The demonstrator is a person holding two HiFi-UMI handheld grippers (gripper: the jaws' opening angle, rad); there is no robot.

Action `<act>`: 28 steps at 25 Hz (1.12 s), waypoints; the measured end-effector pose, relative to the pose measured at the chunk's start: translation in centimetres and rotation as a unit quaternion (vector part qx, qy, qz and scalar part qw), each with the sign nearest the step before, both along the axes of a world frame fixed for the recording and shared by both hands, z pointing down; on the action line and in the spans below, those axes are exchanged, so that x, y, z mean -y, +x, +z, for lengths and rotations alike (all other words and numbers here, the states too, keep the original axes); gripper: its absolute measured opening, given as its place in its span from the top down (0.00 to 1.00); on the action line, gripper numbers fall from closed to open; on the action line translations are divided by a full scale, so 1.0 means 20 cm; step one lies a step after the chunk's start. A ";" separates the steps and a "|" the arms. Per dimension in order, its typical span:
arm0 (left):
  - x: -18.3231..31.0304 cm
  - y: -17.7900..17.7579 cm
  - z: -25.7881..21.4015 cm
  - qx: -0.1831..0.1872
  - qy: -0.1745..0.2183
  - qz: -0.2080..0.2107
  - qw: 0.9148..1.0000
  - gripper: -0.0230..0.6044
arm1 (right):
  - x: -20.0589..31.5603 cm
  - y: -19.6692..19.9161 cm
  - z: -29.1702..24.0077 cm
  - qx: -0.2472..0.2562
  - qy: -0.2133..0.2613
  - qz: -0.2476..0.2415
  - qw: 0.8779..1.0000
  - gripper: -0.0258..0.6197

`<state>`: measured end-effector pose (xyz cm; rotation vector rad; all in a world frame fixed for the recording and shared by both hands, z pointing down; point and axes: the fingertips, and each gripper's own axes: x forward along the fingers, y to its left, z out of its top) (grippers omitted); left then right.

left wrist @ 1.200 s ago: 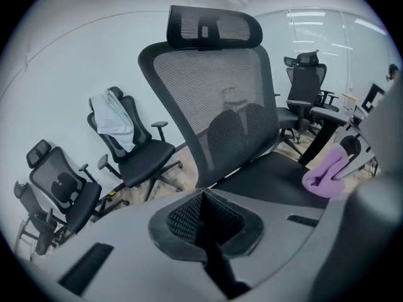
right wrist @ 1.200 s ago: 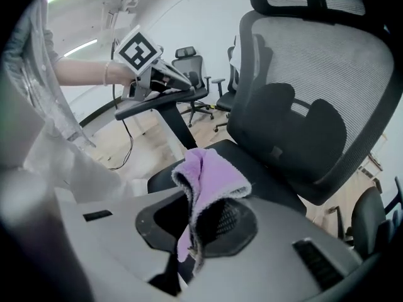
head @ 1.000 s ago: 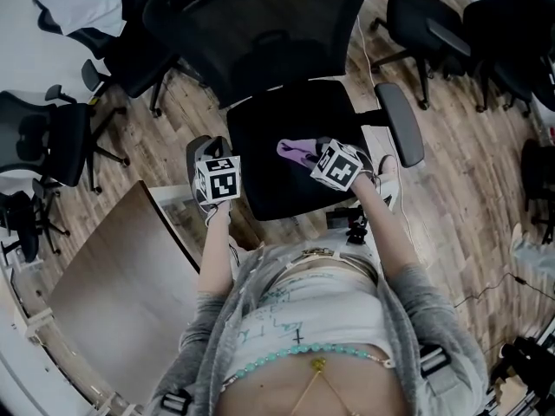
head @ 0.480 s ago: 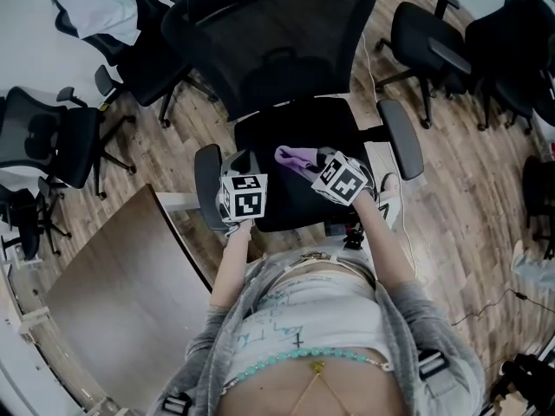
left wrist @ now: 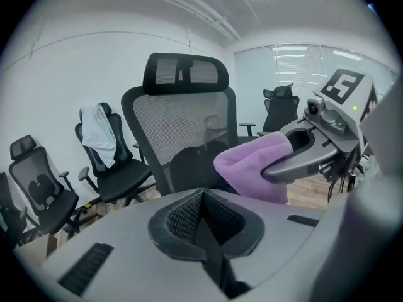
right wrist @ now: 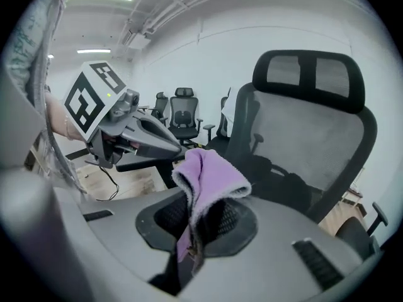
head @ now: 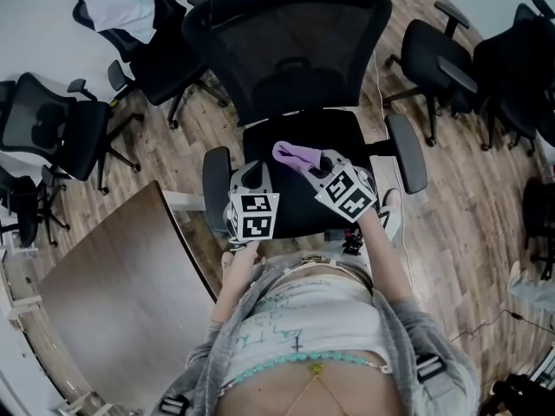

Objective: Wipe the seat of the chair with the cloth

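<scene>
Wood-plank floor [head: 178,150] surrounds the black padded chair seat [head: 299,206]; right gripper [right wrist: 194,222] fingers clamp the purple fleecy cloth [right wrist: 211,175], left gripper [left wrist: 204,216] fingers closed, empty; advise flat, overlapping passes.

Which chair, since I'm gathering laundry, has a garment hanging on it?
The chair at the head view's top left: a white garment hangs over its backrest, while the other backrests in view look bare.
</scene>
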<state>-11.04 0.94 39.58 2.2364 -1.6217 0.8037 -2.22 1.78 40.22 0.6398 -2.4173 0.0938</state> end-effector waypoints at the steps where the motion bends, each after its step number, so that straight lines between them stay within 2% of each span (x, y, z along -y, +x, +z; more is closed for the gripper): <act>1: -0.01 0.01 -0.02 -0.004 0.005 -0.002 1.000 0.95 | 0.01 0.00 -0.04 0.008 0.011 0.002 1.000 0.89; 7: -0.01 0.07 -0.23 0.008 0.064 0.008 0.998 0.95 | 0.06 0.03 -0.32 0.076 0.067 0.024 0.995 0.89; 18: 0.05 0.14 -0.66 -0.077 0.155 -0.003 0.985 0.95 | 0.04 0.07 -0.80 0.184 0.150 0.058 0.970 0.89; 28: 0.08 0.18 -0.89 -0.076 0.215 -0.016 0.974 0.95 | 0.04 0.04 -0.99 0.233 0.186 0.076 0.952 0.89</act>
